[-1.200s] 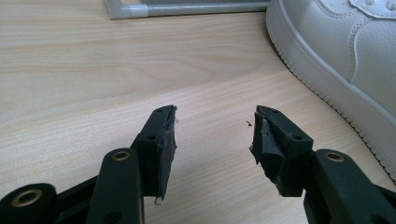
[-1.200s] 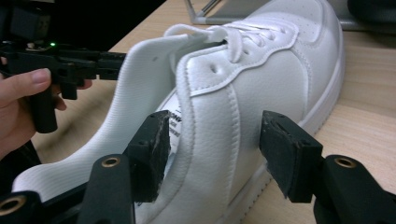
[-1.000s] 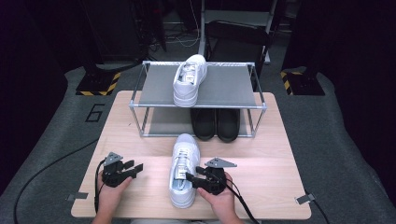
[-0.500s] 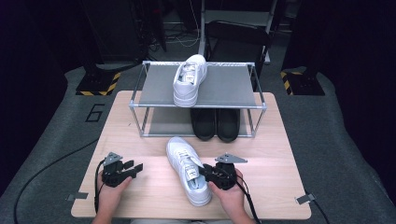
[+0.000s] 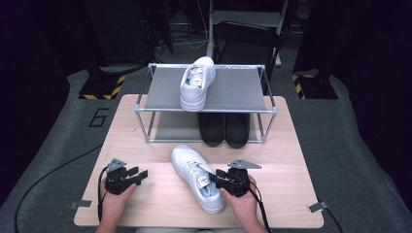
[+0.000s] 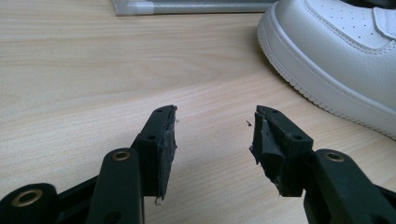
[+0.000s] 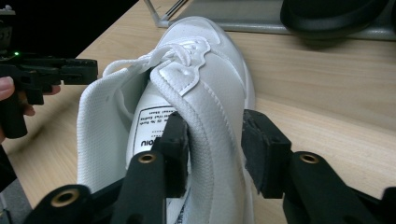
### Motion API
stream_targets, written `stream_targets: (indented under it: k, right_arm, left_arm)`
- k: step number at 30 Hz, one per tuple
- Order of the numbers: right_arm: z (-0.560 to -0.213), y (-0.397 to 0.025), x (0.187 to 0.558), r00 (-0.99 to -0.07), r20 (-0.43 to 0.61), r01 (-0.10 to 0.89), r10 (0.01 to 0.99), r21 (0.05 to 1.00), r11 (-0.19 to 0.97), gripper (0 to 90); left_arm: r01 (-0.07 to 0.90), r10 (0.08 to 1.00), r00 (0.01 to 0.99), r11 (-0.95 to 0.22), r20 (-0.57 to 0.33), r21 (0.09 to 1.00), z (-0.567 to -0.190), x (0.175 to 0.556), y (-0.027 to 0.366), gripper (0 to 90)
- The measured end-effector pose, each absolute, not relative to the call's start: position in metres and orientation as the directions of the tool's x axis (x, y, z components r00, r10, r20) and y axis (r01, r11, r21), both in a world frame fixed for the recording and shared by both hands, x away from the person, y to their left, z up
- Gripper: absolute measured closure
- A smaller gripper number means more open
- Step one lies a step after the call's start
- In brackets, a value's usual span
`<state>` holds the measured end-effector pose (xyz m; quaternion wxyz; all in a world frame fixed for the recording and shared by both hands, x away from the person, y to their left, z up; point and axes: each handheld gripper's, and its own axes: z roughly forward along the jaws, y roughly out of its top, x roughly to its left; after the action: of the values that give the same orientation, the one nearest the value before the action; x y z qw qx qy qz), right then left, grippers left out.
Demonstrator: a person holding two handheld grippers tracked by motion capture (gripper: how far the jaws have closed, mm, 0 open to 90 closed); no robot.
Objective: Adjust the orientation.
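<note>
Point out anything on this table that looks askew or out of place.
The white shoe on the table lies at a slant, toe toward the rack, unlike its mate on the top shelf and the black pair below. The right gripper has its jaws around the shoe's side wall. Nothing looks spilled or damaged.

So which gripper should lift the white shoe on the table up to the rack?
Right. The right gripper already pinches the white shoe's collar; the left gripper sits open, apart from it.

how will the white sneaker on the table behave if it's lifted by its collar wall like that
The white sneaker will probably hang toe-down, since the right tool pinches only the soft padded collar wall. That fabric looks pliable, so it may fold. The thick rubber sole suggests moderate weight and little slipping on the wooden table.
</note>
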<state>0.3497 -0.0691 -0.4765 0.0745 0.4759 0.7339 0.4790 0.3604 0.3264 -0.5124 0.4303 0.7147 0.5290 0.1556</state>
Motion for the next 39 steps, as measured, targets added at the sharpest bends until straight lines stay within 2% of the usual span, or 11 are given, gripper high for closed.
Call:
stream_targets:
  k: [5, 11, 28, 39]
  right_arm:
    - [-0.477, -0.07, 0.352, -0.552, 0.333, 0.621, 0.765, 0.776, 0.11, 57.0]
    - [-0.478, -0.067, 0.352, -0.576, 0.308, 0.609, 0.757, 0.78, 0.146, 63.5]
    - [-0.48, -0.066, 0.362, -0.61, 0.309, 0.628, 0.73, 0.75, 0.208, 62.0]
    - [-0.483, -0.068, 0.357, -0.596, 0.293, 0.607, 0.747, 0.774, 0.18, 74.3]
  left_arm:
    - [0.63, 0.889, 0.393, -0.073, -0.236, 0.773, -0.513, 0.361, 0.326, 48.8]
    - [0.624, 0.89, 0.394, -0.078, -0.227, 0.778, -0.513, 0.361, 0.327, 48.8]
    - [0.632, 0.891, 0.387, -0.068, -0.238, 0.772, -0.514, 0.362, 0.326, 48.8]
    - [0.631, 0.891, 0.389, -0.071, -0.235, 0.773, -0.514, 0.362, 0.326, 48.7]
